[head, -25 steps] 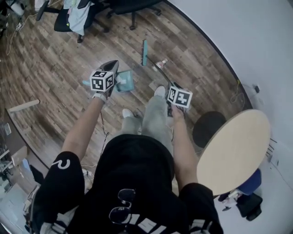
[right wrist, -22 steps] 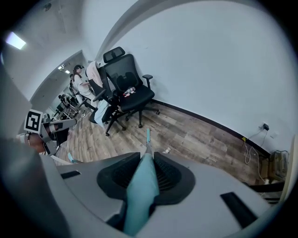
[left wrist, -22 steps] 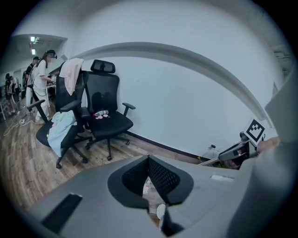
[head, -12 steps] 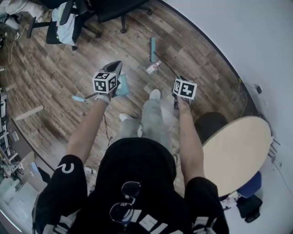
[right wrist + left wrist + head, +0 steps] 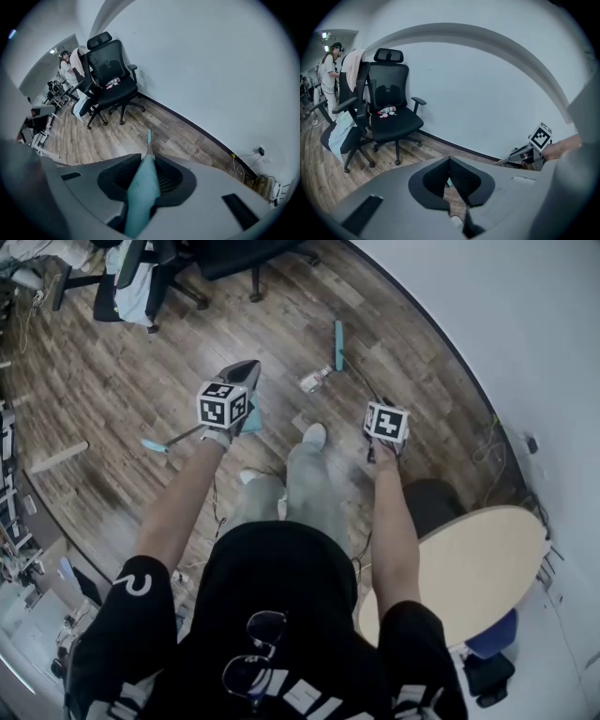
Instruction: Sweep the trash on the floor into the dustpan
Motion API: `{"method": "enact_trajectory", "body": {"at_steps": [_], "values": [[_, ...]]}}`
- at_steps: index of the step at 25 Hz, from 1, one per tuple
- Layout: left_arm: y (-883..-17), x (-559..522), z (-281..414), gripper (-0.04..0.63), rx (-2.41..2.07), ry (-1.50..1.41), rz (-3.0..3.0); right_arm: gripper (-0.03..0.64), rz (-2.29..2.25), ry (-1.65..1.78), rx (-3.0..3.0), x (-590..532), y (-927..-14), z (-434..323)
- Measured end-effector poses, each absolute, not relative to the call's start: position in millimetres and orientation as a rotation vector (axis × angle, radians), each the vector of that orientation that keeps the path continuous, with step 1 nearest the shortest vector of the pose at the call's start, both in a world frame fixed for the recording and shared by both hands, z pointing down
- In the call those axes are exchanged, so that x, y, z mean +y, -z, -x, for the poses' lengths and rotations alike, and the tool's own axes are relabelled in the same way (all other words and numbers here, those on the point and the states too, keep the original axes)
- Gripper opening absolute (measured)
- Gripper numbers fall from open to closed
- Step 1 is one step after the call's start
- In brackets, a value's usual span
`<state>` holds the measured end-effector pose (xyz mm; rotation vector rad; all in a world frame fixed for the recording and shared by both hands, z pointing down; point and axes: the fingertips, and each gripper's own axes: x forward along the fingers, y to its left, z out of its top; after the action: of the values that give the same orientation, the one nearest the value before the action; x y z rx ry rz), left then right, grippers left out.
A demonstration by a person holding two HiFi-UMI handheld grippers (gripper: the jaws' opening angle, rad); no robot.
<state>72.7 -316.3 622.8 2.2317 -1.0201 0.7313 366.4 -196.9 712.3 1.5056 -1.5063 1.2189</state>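
A crumpled piece of trash (image 5: 316, 380) lies on the wood floor ahead of the person's feet. The teal broom head (image 5: 337, 343) sits just beyond it, to its right. A thin stick runs from that head back to my right gripper (image 5: 386, 424), which is shut on the broom's teal handle (image 5: 143, 187); the broom head (image 5: 149, 137) shows far down the stick. My left gripper (image 5: 225, 405) is shut on the dustpan's thin handle, whose teal end (image 5: 154, 444) sticks out to the left. The teal dustpan (image 5: 253, 420) is mostly hidden under that gripper. In the left gripper view the jaws (image 5: 451, 161) stand nearly together.
Black office chairs (image 5: 234, 254) stand at the back, one with clothes (image 5: 141, 287) draped on it. A round beige table (image 5: 469, 563) and a dark round stool (image 5: 431, 502) are at the right by the wall. A wooden plank (image 5: 58, 457) lies at the left. A person (image 5: 330, 70) stands far off.
The broom head has swung from the left of the trash to its right. The dustpan has slipped under my left gripper and its handle end now points out left.
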Motion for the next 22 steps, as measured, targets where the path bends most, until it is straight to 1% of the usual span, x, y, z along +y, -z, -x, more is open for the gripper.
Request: {"method": "enact_trajectory", "body": {"at_steps": [6, 10, 13, 16, 19, 22], "values": [[-636, -326, -75, -0.003, -1.027, -0.744, -2.191, 0.084, -1.363, -1.243, -1.462, -193, -740, -361], [-643, -331, -78, -0.003, -1.022, -0.752, -2.177, 0.084, -1.260, -1.290, -1.468, -186, -749, -343], [-645, -330, -79, -0.003, -1.021, -0.754, -2.169, 0.084, -1.248, -1.168, -1.445, -184, -749, -353], [-647, -327, -79, -0.003, -1.017, -0.752, -2.168, 0.084, -1.189, -1.213, -1.472, -173, -750, -336], [-649, -322, -75, -0.003, -1.010, -0.754, -2.174, 0.084, -1.197, -1.083, -1.443, -175, -748, -345], [-648, -315, -66, -0.003, -1.017, -0.738, -2.177, 0.084, -1.143, -1.171, -1.486, -160, -748, -314]]}}
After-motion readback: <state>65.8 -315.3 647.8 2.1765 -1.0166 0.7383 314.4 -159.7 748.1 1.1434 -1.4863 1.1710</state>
